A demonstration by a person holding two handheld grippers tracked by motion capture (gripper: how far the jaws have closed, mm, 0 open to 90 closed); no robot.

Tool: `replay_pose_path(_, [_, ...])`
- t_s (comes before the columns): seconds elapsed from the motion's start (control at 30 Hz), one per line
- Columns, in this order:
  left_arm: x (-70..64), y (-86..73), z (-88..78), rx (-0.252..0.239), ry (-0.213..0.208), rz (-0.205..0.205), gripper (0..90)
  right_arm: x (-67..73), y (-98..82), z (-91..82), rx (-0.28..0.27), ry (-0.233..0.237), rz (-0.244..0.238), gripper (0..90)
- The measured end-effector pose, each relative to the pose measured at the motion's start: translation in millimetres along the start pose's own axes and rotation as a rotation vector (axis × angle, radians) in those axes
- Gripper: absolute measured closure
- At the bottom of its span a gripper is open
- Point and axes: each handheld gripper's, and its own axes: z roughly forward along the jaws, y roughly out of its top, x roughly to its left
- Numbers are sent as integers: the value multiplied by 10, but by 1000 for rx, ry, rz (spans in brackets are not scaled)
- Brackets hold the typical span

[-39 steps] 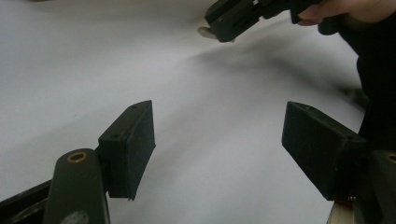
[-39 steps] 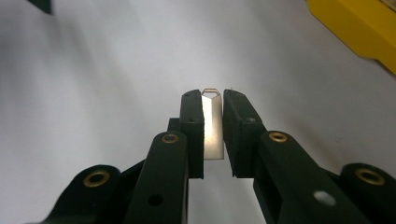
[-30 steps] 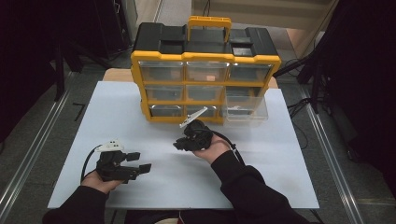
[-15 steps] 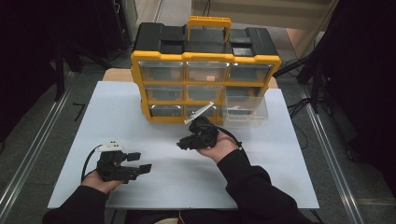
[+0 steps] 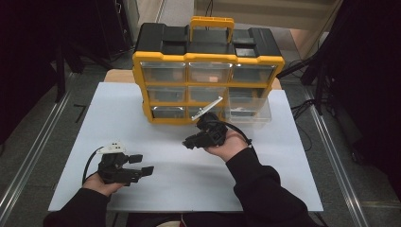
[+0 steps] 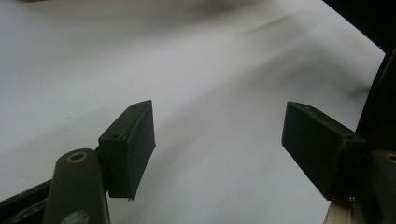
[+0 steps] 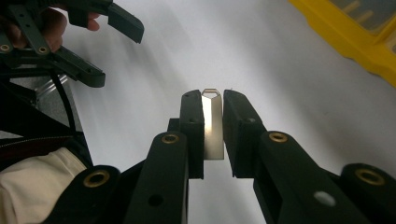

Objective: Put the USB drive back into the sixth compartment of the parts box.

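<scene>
While I look down from the high view, my right gripper [image 5: 196,138] sits just in front of the yellow drawer cabinet [image 5: 208,87], its tip turned toward my left gripper [image 5: 137,165], which rests well apart on the white counter [image 5: 283,165]. One clear drawer [image 5: 248,111] at the cabinet's lower right stands pulled out.

From the left gripper view, my fingers [image 6: 128,147] are spread wide over bare counter, holding nothing.

From the right gripper view, my fingers [image 7: 236,140] pinch a flat metal piece [image 7: 212,126], its long axis running along them, its angled end poking past the tips toward the other hand.
</scene>
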Motion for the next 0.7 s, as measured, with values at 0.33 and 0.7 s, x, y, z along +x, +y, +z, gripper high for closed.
replay_pose_path(0.33, [-2, 1, 4, 6, -2, 1, 268, 6, 7, -77, -4, -5, 11, 763])
replay_pose_path(0.7, [2, 2, 5, 5, 0, 1, 268, 12, 17, -290, -34, -3, 22, 763])
